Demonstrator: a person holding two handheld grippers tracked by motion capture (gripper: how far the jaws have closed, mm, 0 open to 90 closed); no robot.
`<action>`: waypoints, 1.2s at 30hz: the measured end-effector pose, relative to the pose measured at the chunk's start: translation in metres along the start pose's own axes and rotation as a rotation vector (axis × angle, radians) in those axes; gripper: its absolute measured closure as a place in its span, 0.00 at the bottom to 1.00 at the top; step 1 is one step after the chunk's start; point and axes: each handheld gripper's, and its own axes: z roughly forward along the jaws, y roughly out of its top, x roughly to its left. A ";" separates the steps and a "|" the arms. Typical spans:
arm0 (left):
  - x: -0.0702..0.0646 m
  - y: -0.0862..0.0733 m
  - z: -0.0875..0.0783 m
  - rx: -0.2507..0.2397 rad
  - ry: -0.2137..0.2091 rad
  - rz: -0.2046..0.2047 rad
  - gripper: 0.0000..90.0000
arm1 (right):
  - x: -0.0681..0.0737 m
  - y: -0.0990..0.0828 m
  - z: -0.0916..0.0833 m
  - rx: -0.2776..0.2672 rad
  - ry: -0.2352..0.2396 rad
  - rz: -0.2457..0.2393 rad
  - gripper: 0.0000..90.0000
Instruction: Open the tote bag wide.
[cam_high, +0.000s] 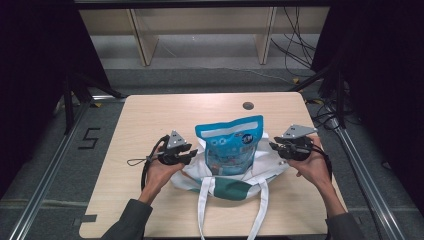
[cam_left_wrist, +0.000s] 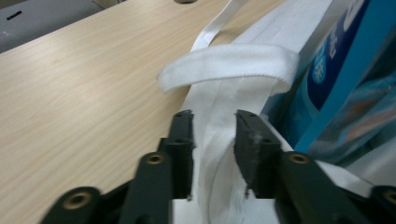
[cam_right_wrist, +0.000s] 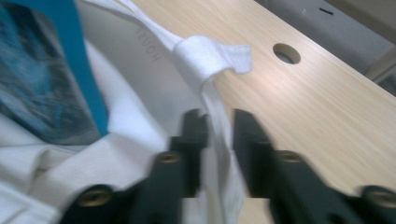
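Note:
A blue snack pouch (cam_high: 230, 145) stands upright inside a white tote bag (cam_high: 197, 172) with a green band, in the middle of the table (cam_high: 150, 120). My left gripper (cam_high: 191, 152) is at the bag's left rim. In the left gripper view its jaws (cam_left_wrist: 214, 114) pinch the white fabric (cam_left_wrist: 212, 154), with a strap loop (cam_left_wrist: 233, 63) just beyond and the pouch (cam_left_wrist: 336, 70) at the right. My right gripper (cam_high: 272, 146) is at the bag's right rim. In the right gripper view, which is blurred, its jaws (cam_right_wrist: 218, 114) close on a white strap (cam_right_wrist: 217, 107), the pouch (cam_right_wrist: 37, 79) at the left.
The bag's two long white handles (cam_high: 205, 210) trail toward the table's near edge. A round cable hole (cam_high: 248, 106) lies in the tabletop behind the pouch. Bare wood spreads to the left and at the back. Wooden shelving and cables stand beyond the table.

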 end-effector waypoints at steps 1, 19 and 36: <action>0.000 0.000 0.000 0.000 0.000 0.000 0.80 | 0.000 0.000 0.000 0.000 0.000 0.000 0.89; 0.019 -0.019 0.066 0.154 0.019 0.024 0.98 | -0.008 -0.031 0.071 0.131 0.028 0.086 0.99; -0.014 0.001 -0.007 -0.077 -0.097 -0.098 0.88 | -0.009 -0.010 0.010 -0.042 -0.026 0.141 0.79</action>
